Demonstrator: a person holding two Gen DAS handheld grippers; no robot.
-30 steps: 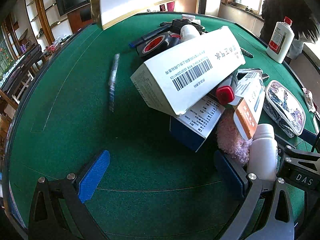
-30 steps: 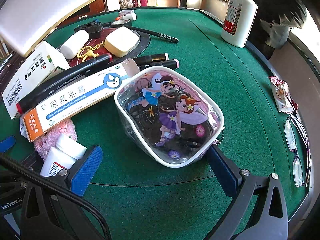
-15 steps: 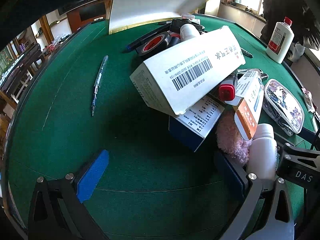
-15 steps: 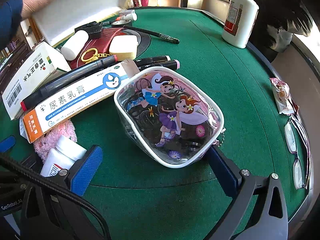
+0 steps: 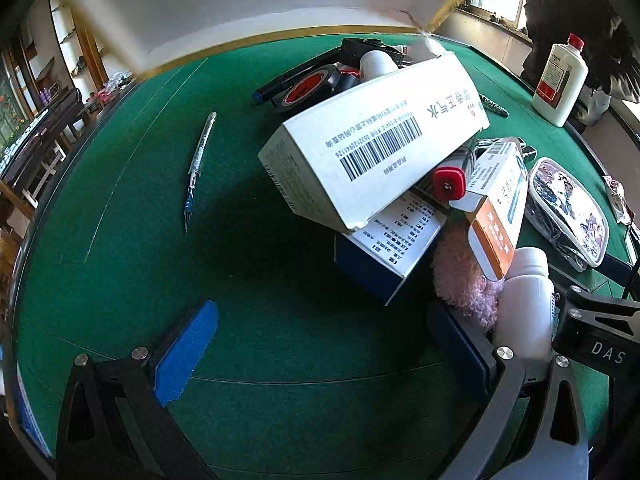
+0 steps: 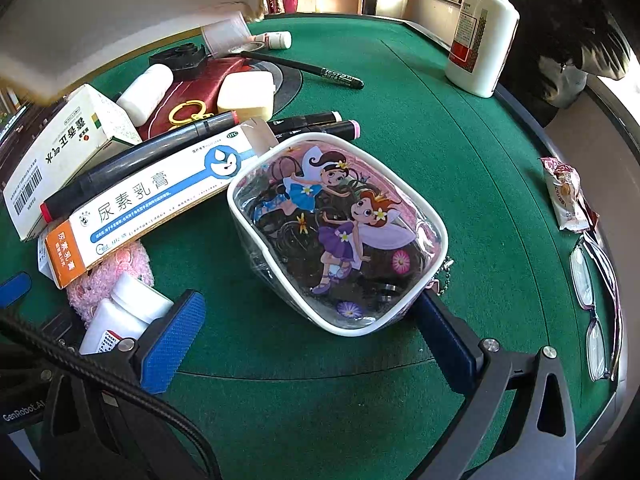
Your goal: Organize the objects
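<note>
A heap of objects lies on the green table (image 5: 120,240). A large white barcode box (image 5: 372,148) leans on a blue-and-white box (image 5: 384,256), a red-capped marker (image 5: 448,180) and an orange-ended ointment box (image 6: 148,200). A pink fluffy item (image 5: 464,276) and a small white bottle (image 5: 524,304) lie by my left gripper's right finger. My left gripper (image 5: 320,344) is open and empty, in front of the heap. My right gripper (image 6: 304,336) is open and empty, with a clear cartoon pouch (image 6: 336,236) just ahead of its fingers.
A loose pen (image 5: 198,160) lies left of the heap. A tape roll (image 5: 308,88), black markers (image 6: 316,120), a soap-like block (image 6: 246,94) and a keyring (image 6: 188,110) lie behind. A big white bottle (image 6: 482,32), a snack packet (image 6: 566,196) and glasses (image 6: 596,296) sit at right. A large white box lid (image 5: 240,8) hovers overhead.
The white lid overhead has swung lower and nearer, covering more of both views. The pen has shifted on the felt. Both grippers have stayed in place, open.
</note>
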